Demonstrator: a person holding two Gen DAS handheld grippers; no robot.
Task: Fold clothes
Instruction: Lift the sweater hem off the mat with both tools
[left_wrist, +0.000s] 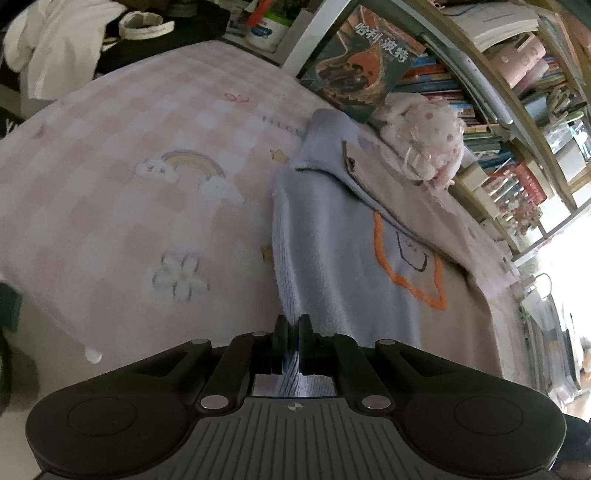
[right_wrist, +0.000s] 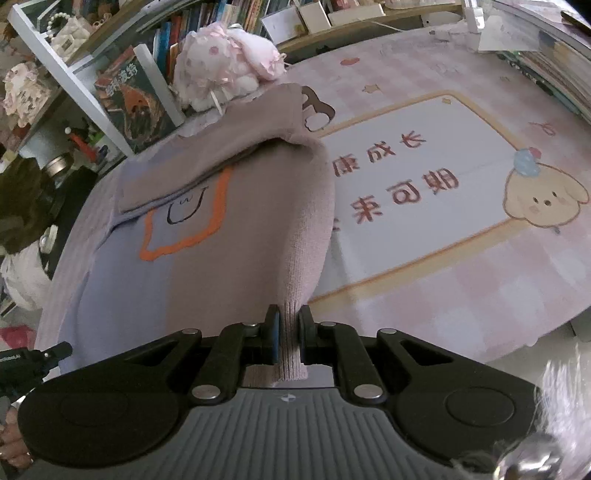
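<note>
A knit sweater (left_wrist: 332, 258), half lavender and half dusty pink with an orange-outlined patch, lies on a pink checked mat. Both sleeves are folded across its chest. My left gripper (left_wrist: 293, 325) is shut on the lavender ribbed hem at the sweater's near left corner. In the right wrist view the same sweater (right_wrist: 236, 221) shows its pink side, and my right gripper (right_wrist: 290, 317) is shut on the pink ribbed hem, which rises off the mat into the jaws.
A pink plush toy (right_wrist: 225, 62) and a leaning book (right_wrist: 136, 99) stand just beyond the sweater's collar against bookshelves (left_wrist: 517, 110). The printed mat (right_wrist: 443, 184) spreads to the right. White and dark clothes (left_wrist: 55, 40) lie at the far left corner. A hand (right_wrist: 11, 443) holds the other gripper.
</note>
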